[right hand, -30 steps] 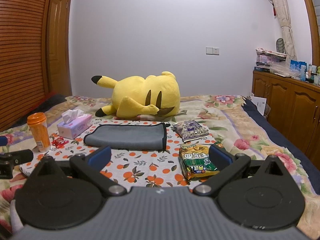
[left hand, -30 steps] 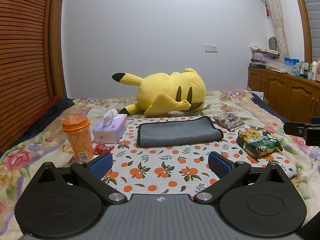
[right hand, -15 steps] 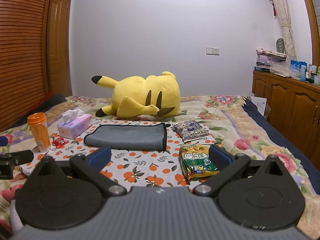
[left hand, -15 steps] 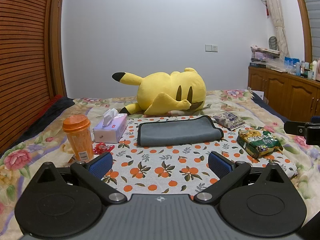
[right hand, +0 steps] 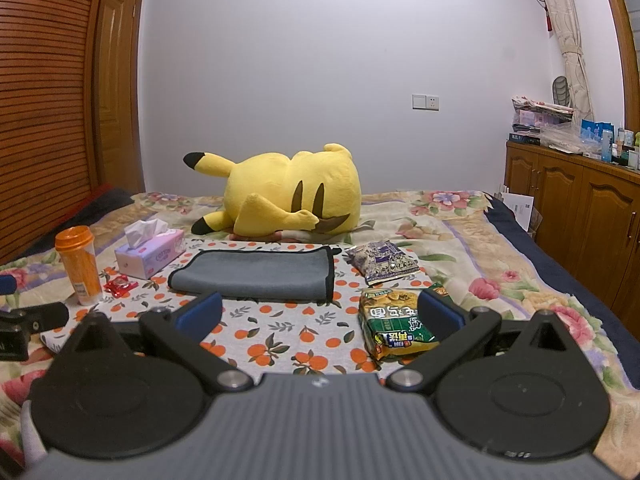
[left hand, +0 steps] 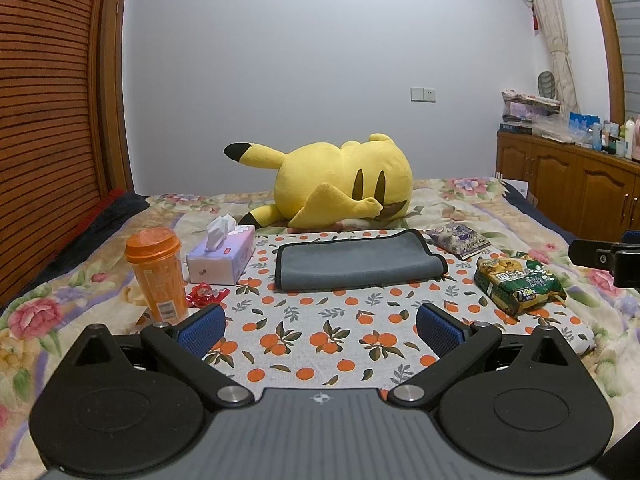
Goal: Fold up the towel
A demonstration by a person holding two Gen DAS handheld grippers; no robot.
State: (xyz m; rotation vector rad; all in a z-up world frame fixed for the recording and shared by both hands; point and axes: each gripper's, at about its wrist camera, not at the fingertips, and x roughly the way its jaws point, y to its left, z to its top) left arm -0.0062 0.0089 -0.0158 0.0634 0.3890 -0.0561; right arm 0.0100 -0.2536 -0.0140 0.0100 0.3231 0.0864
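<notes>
A grey towel with a dark edge (left hand: pixel 356 262) lies folded flat on an orange-patterned cloth (left hand: pixel 320 340) on the bed; it also shows in the right wrist view (right hand: pixel 256 274). My left gripper (left hand: pixel 320 330) is open and empty, well short of the towel. My right gripper (right hand: pixel 320 314) is open and empty, also short of the towel and to its right. Part of the right gripper shows at the right edge of the left wrist view (left hand: pixel 604 258).
A yellow plush toy (left hand: pixel 340 186) lies behind the towel. An orange cup (left hand: pixel 158 276), a tissue box (left hand: pixel 222 256) and a red wrapper (left hand: pixel 204 294) are left of it. A purple snack bag (left hand: pixel 458 238) and a green noodle pack (left hand: pixel 518 282) are right. Wooden cabinets (left hand: pixel 568 188) stand at the right.
</notes>
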